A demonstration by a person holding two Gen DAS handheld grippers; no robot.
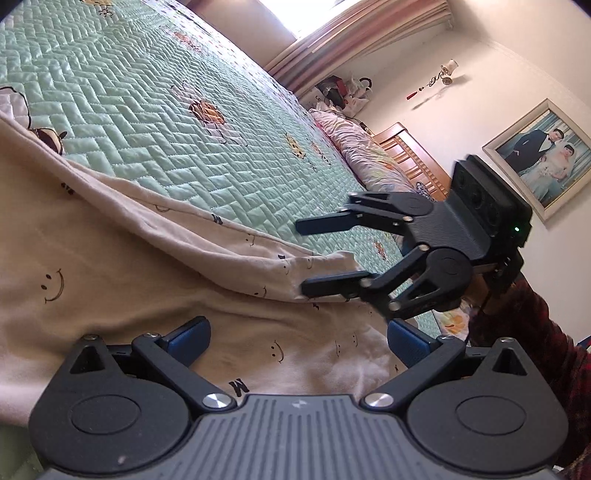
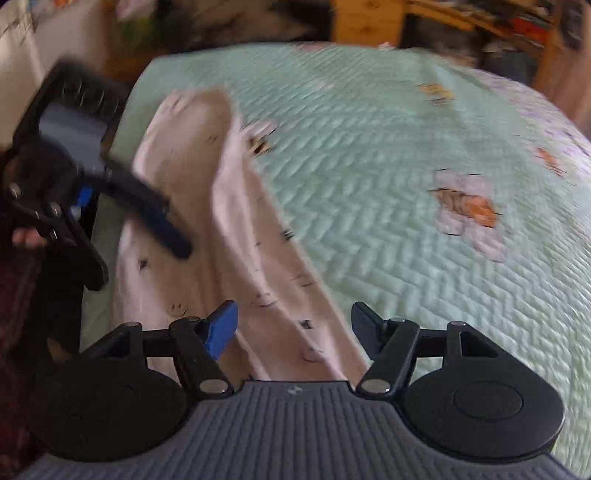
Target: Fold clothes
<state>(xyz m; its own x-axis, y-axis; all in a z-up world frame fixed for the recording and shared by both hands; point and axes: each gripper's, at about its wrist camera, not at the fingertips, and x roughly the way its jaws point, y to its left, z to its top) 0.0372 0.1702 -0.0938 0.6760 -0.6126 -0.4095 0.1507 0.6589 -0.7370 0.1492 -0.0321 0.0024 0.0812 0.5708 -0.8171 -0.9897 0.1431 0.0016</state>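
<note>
A beige garment [image 1: 110, 258] printed with small smiley faces lies on the green quilted bed cover [image 1: 147, 110]. It also shows in the right wrist view [image 2: 229, 236], blurred. My left gripper [image 1: 297, 341] is open, low over the garment's near part, holding nothing. My right gripper [image 1: 306, 254] comes in from the right, open, its lower finger [image 1: 332, 286] at the end of a folded sleeve or leg. In the right wrist view my right gripper [image 2: 291, 325] is open over the fabric, and my left gripper [image 2: 144, 240] is at the left, open.
A pink pillow or bedding [image 1: 354, 147] lies at the head of the bed by a wooden headboard [image 1: 413, 158]. A framed photo [image 1: 543, 155] hangs on the wall. Curtains [image 1: 332, 40] cover a bright window. Wooden furniture [image 2: 406, 18] stands beyond the bed.
</note>
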